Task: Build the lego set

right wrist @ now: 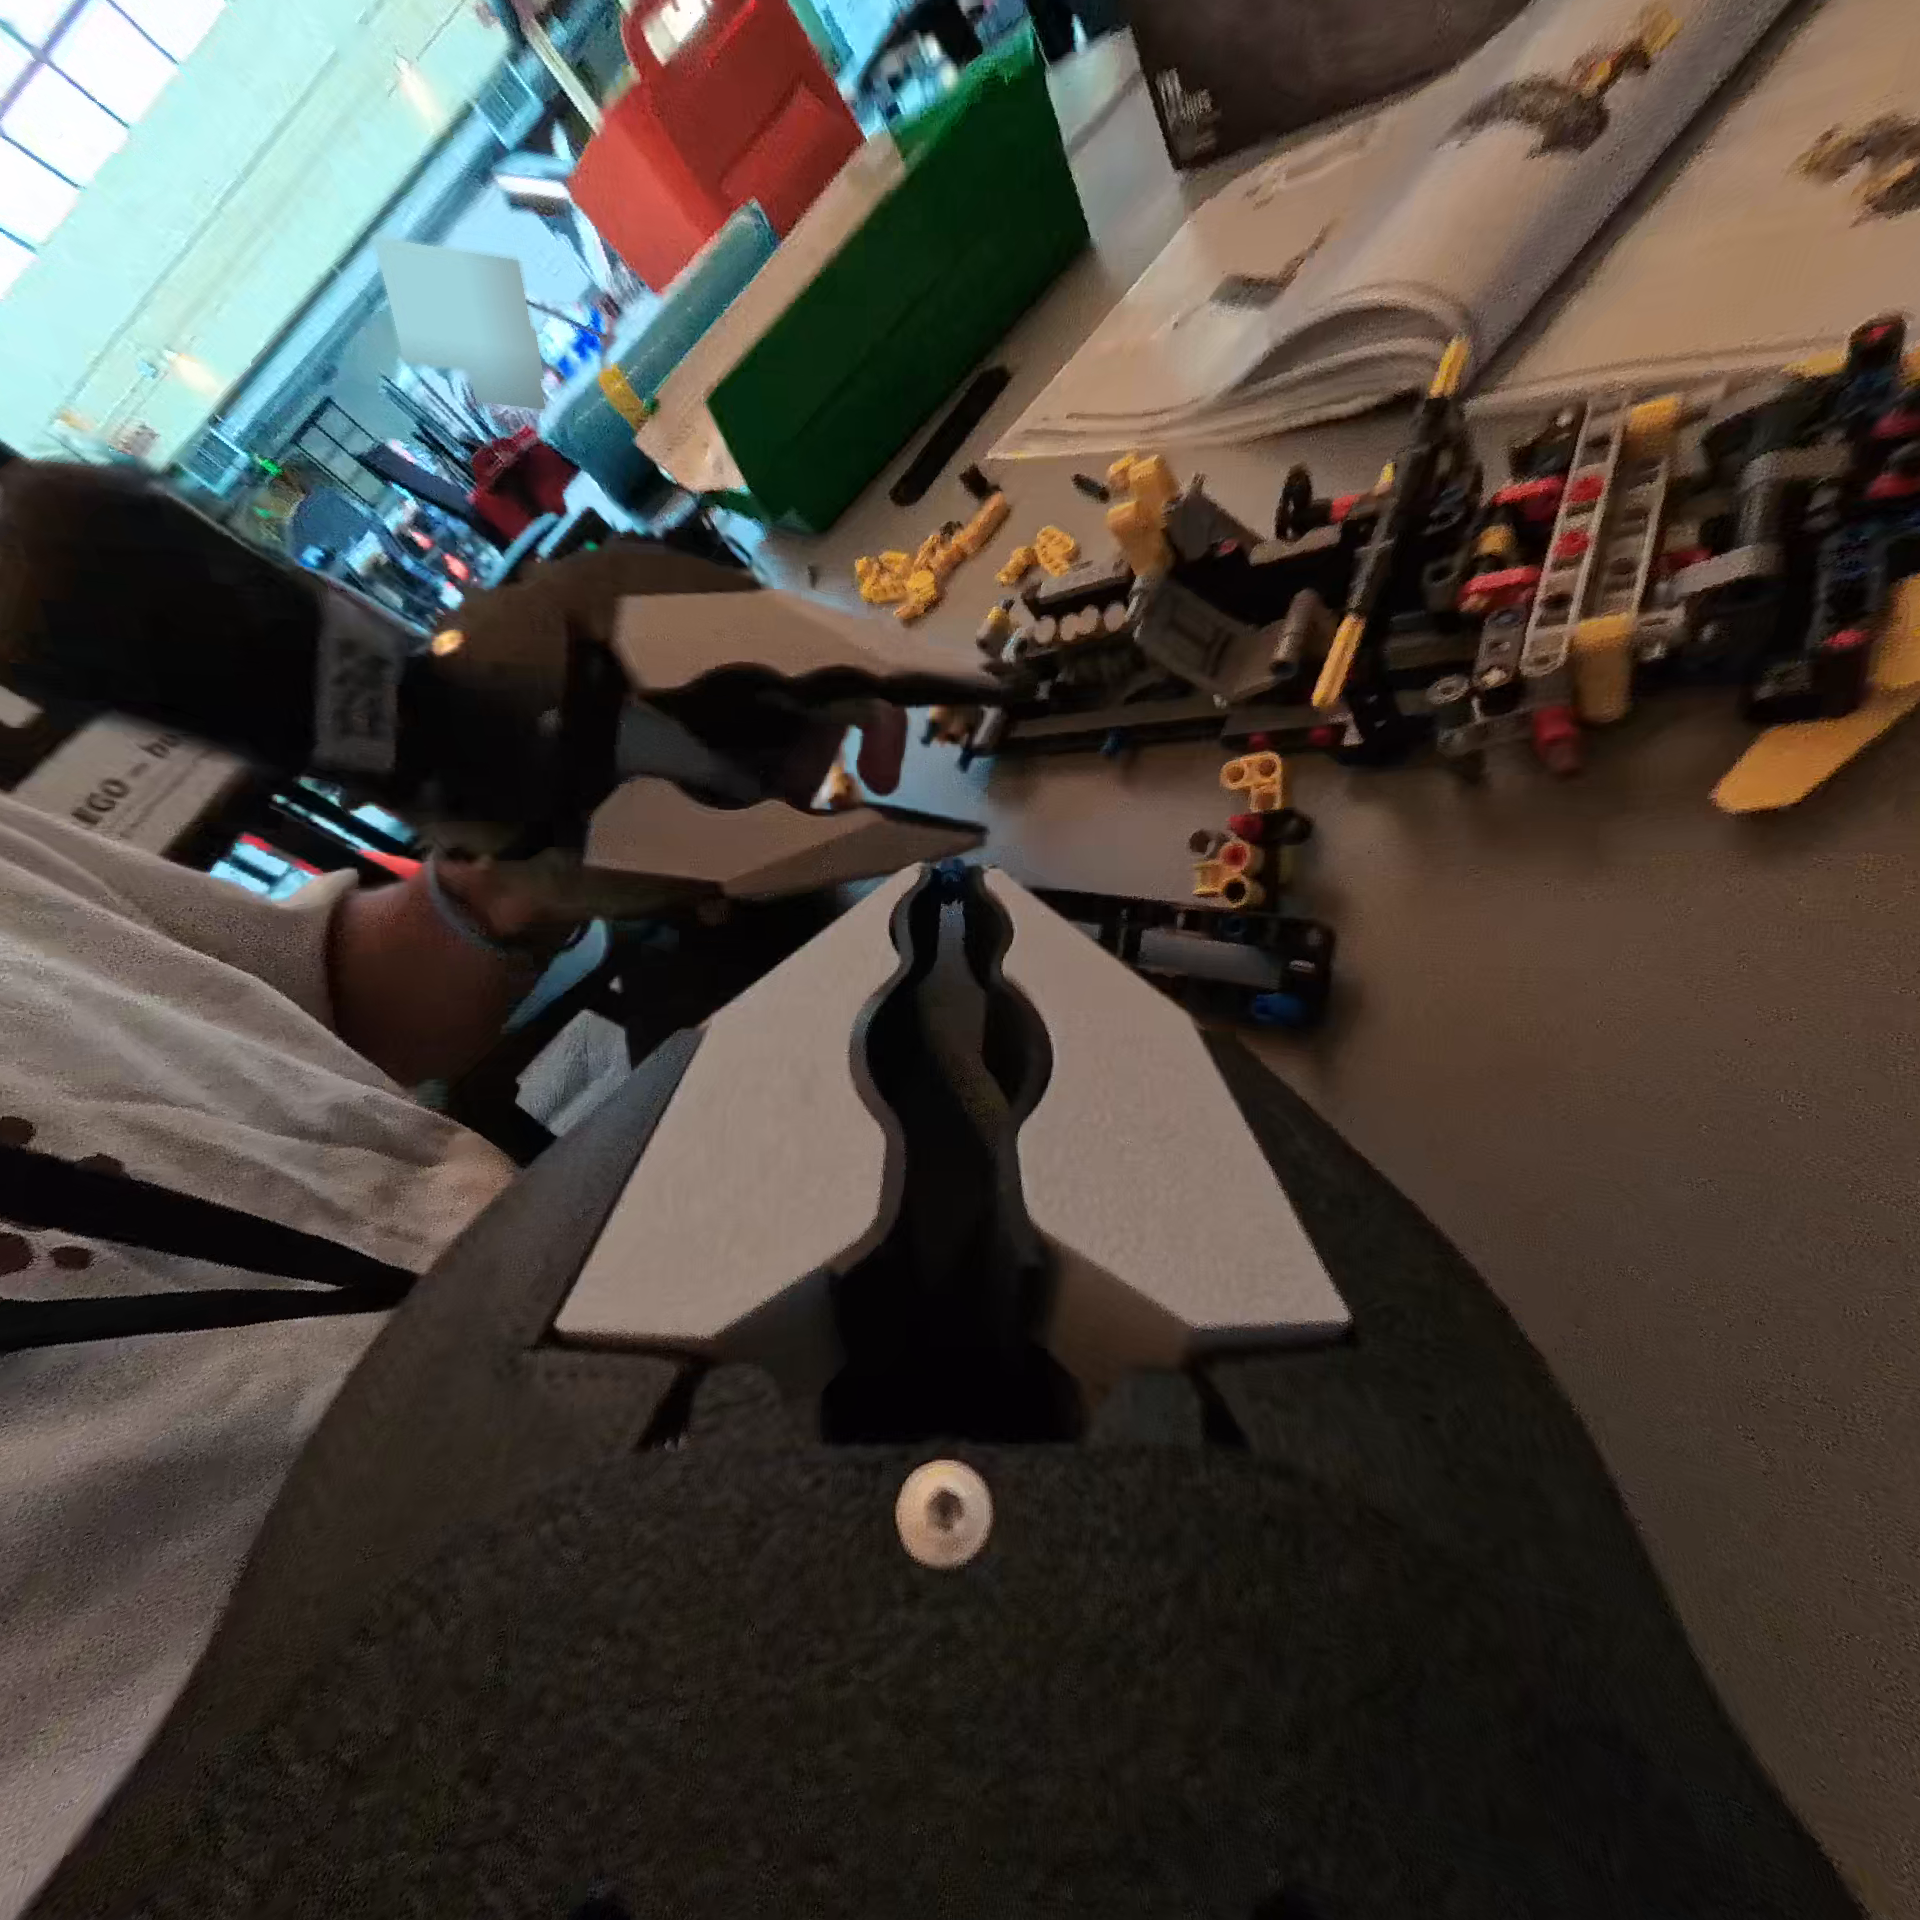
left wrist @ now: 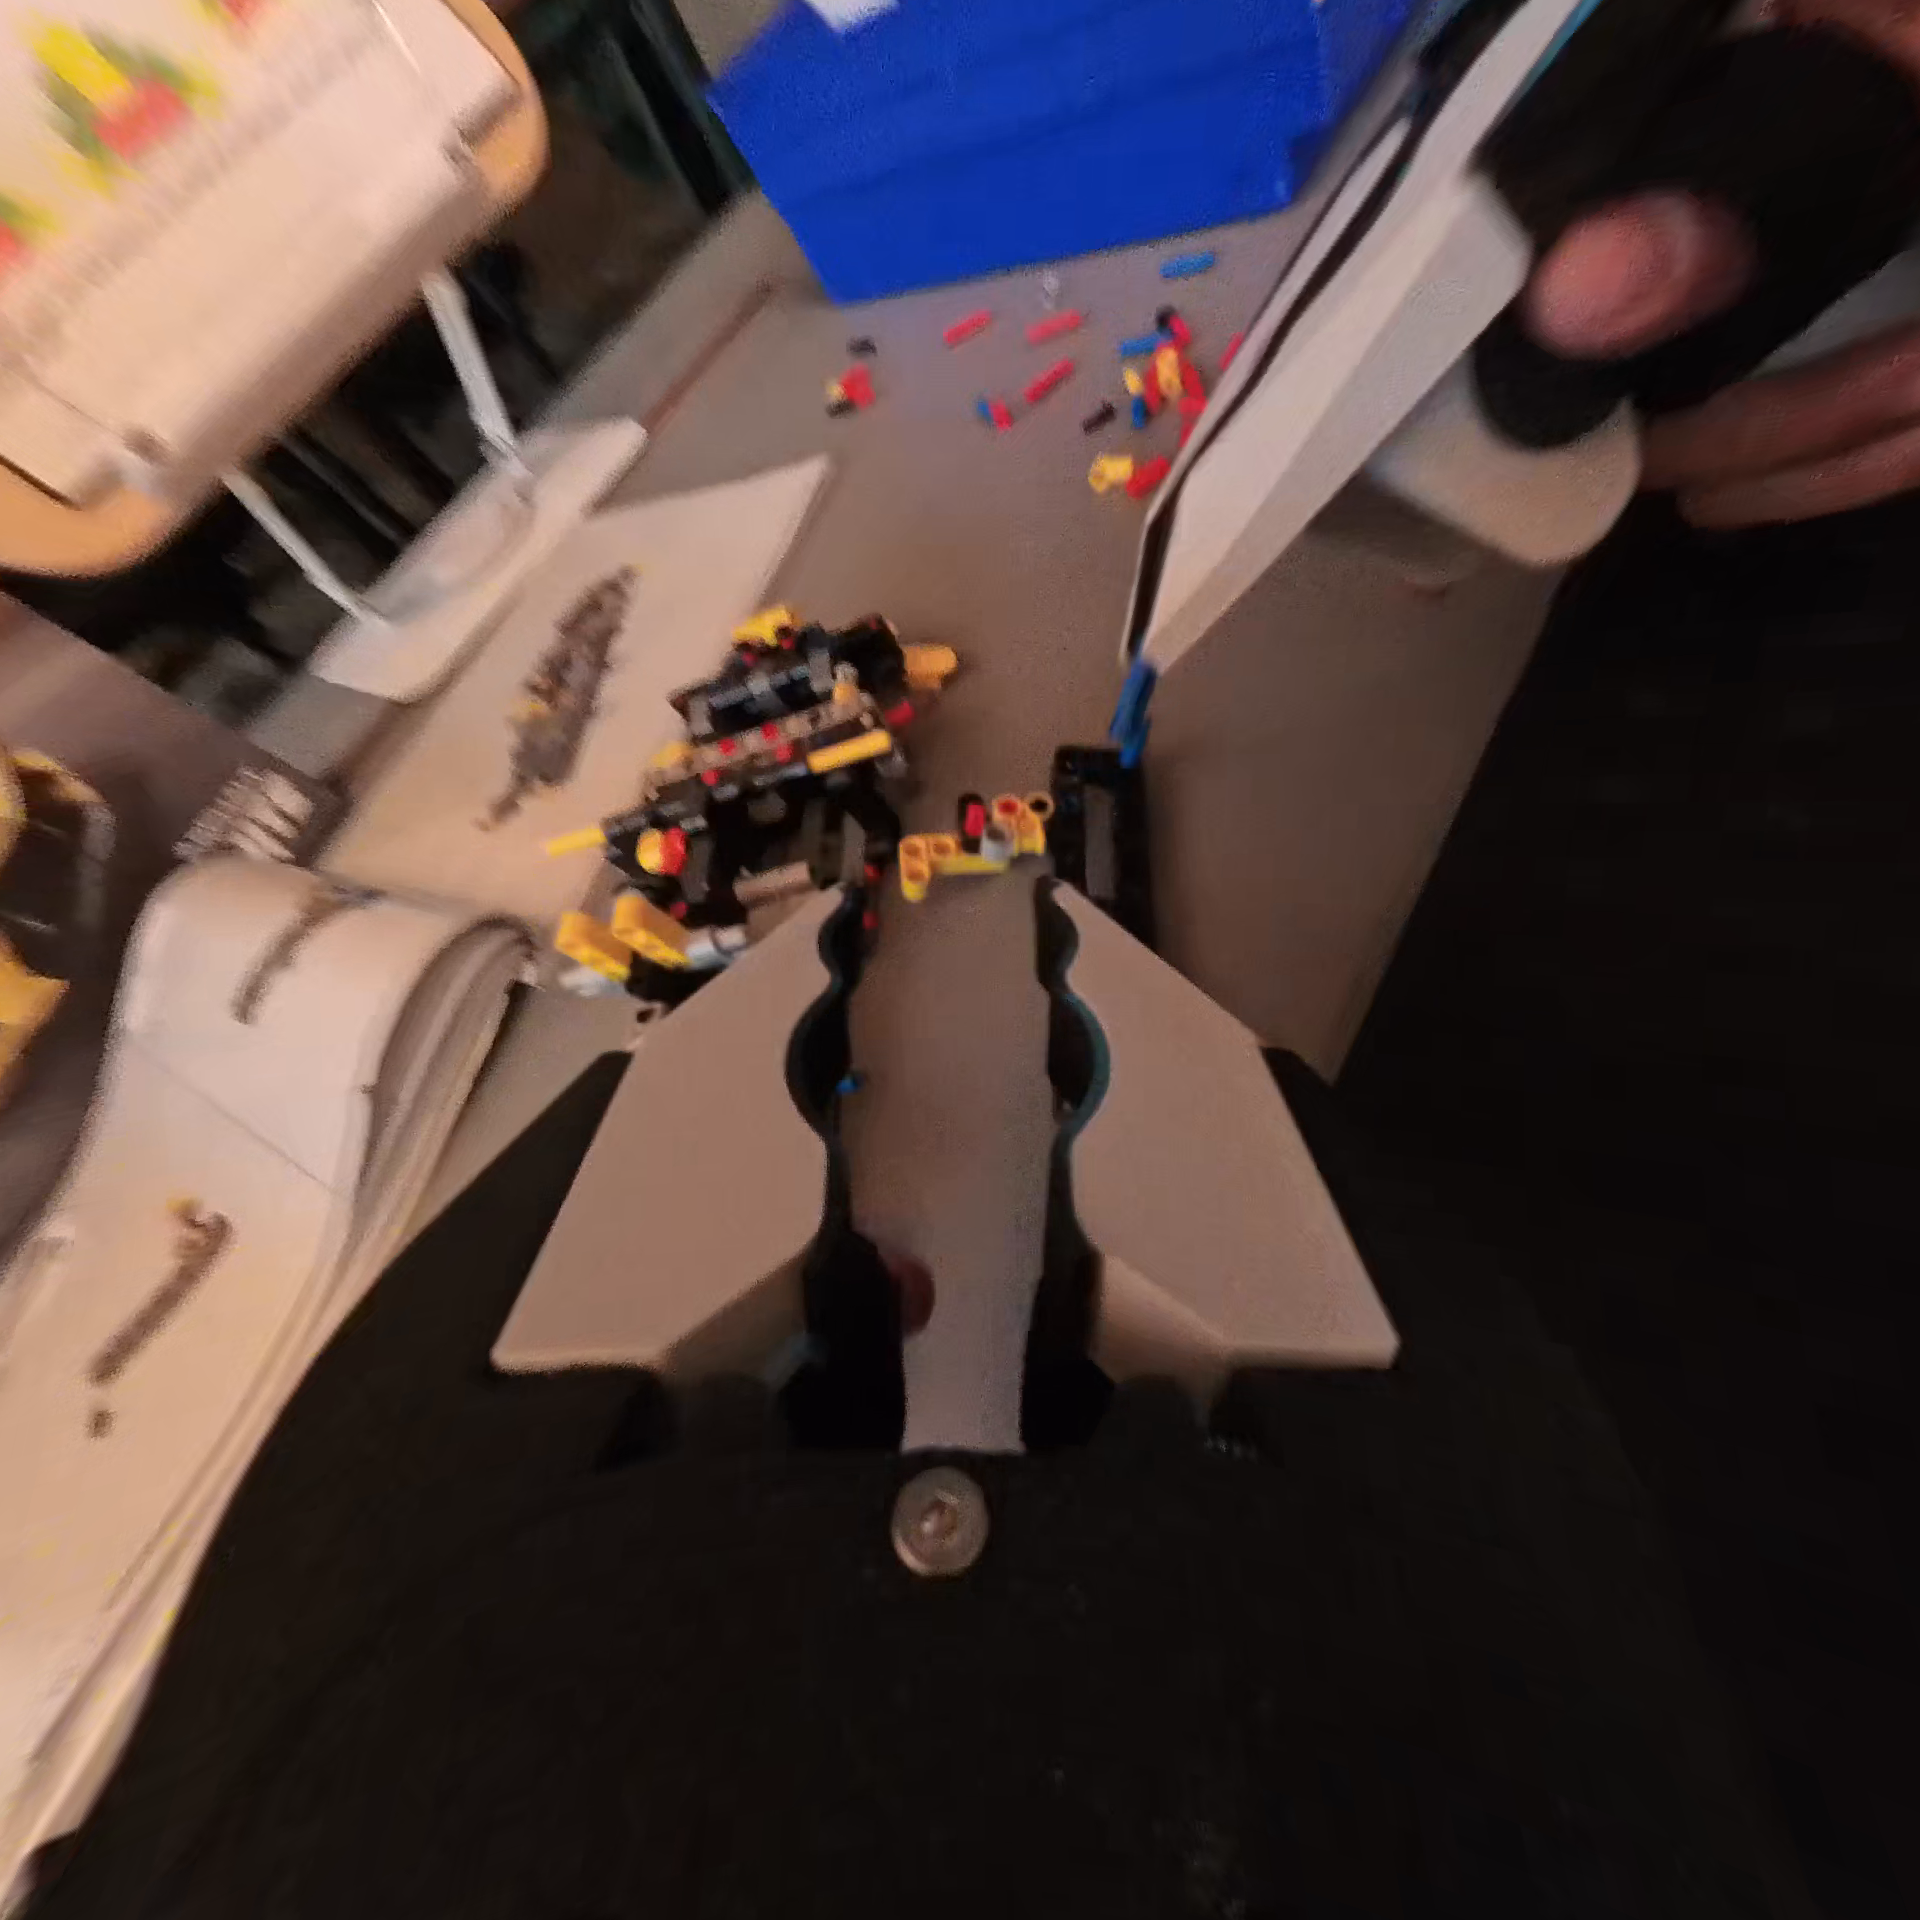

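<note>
Fingers of the left gripper (left wrist: 948, 894) spread apart, nothing between them, tips low over the table (left wrist: 1299, 748) at frame centre. Right gripper (right wrist: 951, 881) nearly closed, pinching a small blue pin (right wrist: 949, 879) at its very tips (same pin shows as a blue sliver under the far gripper in the left wrist view). Just past the left tips: a small yellow-and-red sub-assembly (left wrist: 977, 836), a black beam frame (left wrist: 1091, 821) beside it to the right. Left of those, the main black-and-yellow lego model (left wrist: 769, 779), lying on the table, partly built. Open instruction booklet (left wrist: 312, 997) at left edge. Farther off, upper right of centre, loose red, blue and yellow pieces (left wrist: 1122, 384) scattered before a blue bin (left wrist: 1039, 135). Right wrist view: green bin (right wrist: 904, 291) and red bin (right wrist: 717, 125) at upper centre.
</note>
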